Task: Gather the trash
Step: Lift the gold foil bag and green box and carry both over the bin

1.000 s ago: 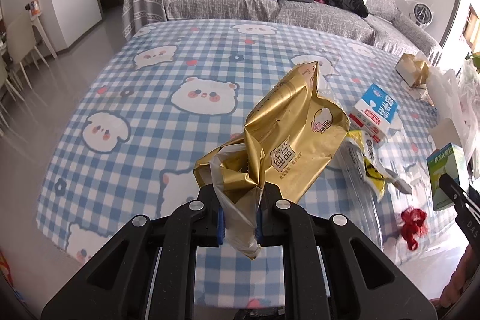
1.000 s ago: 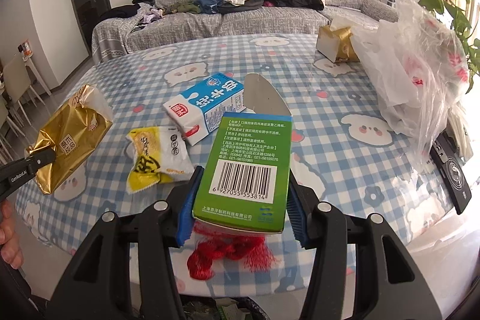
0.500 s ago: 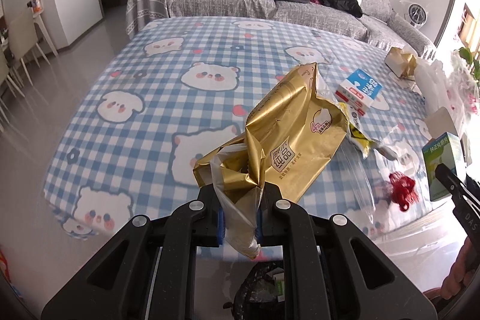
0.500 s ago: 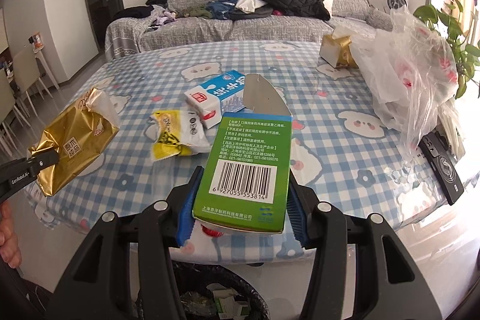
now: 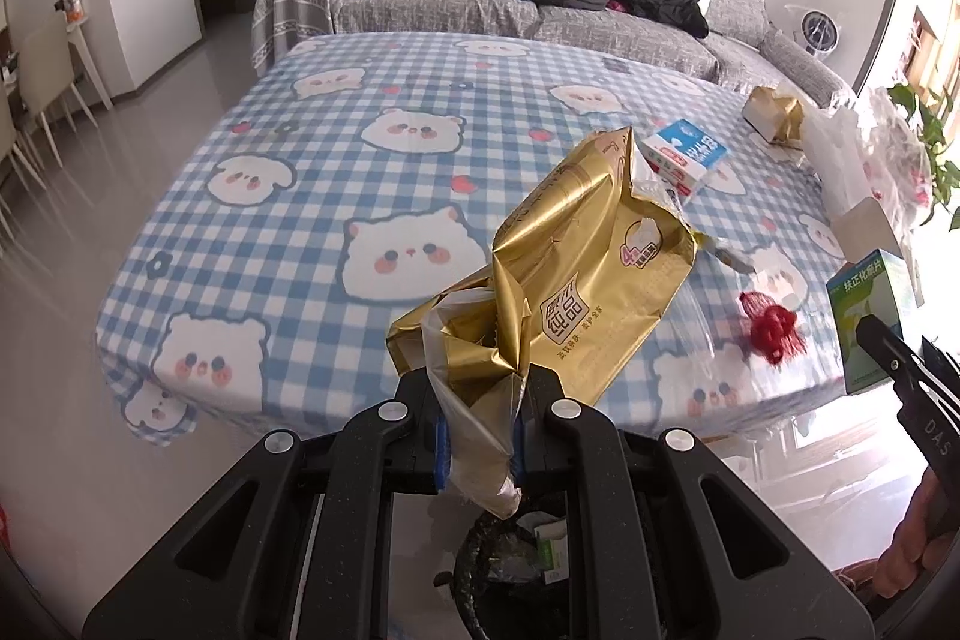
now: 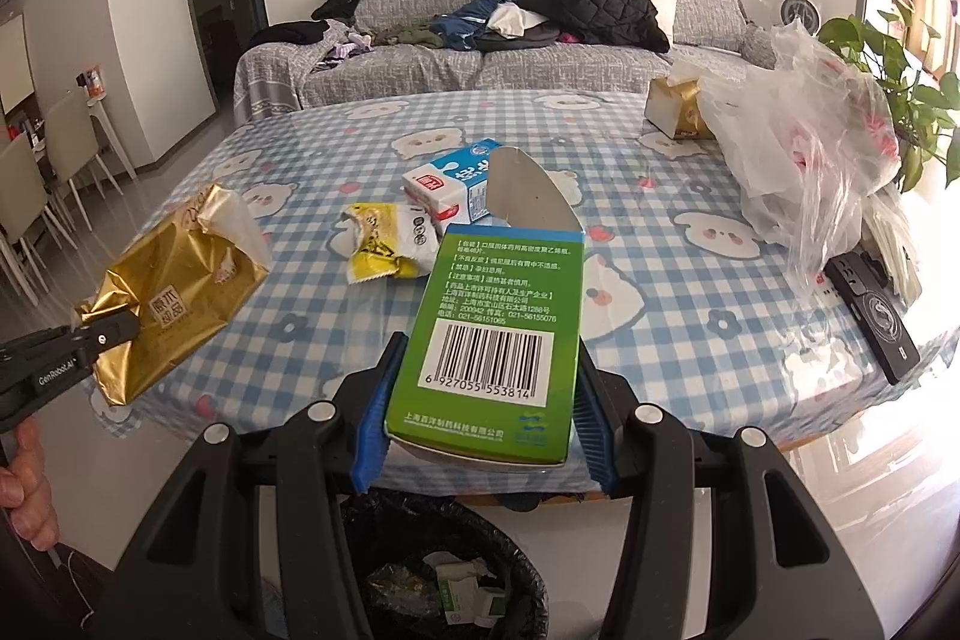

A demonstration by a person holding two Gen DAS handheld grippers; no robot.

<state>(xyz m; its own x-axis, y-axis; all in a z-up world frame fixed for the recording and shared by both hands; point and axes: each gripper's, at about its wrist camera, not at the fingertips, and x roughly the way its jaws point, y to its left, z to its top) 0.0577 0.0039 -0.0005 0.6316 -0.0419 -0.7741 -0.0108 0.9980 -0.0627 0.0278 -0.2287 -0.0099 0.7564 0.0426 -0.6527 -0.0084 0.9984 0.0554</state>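
Note:
My left gripper (image 5: 480, 436) is shut on a crumpled gold foil bag (image 5: 576, 280), held in the air off the table's front edge; the bag also shows in the right wrist view (image 6: 174, 292). My right gripper (image 6: 483, 412) is shut on a green carton with a barcode (image 6: 498, 340), seen at the right in the left wrist view (image 5: 870, 316). A black-lined trash bin (image 6: 444, 574) with some trash in it sits on the floor below both grippers (image 5: 516, 568). On the table lie a blue-white milk carton (image 6: 450, 184), a yellow wrapper (image 6: 384, 244) and red netting (image 5: 771, 328).
The table has a blue checked bear cloth (image 5: 336, 196). At its right stand a white plastic bag (image 6: 804, 148), a gold tissue box (image 6: 675, 106) and a black remote (image 6: 873, 316). A grey sofa with clothes (image 6: 516, 34) is behind. Chairs (image 6: 54, 178) stand at the left.
Both grippers pulled back from the table with their loads, past its front edge. The trash bin has come into view beneath them.

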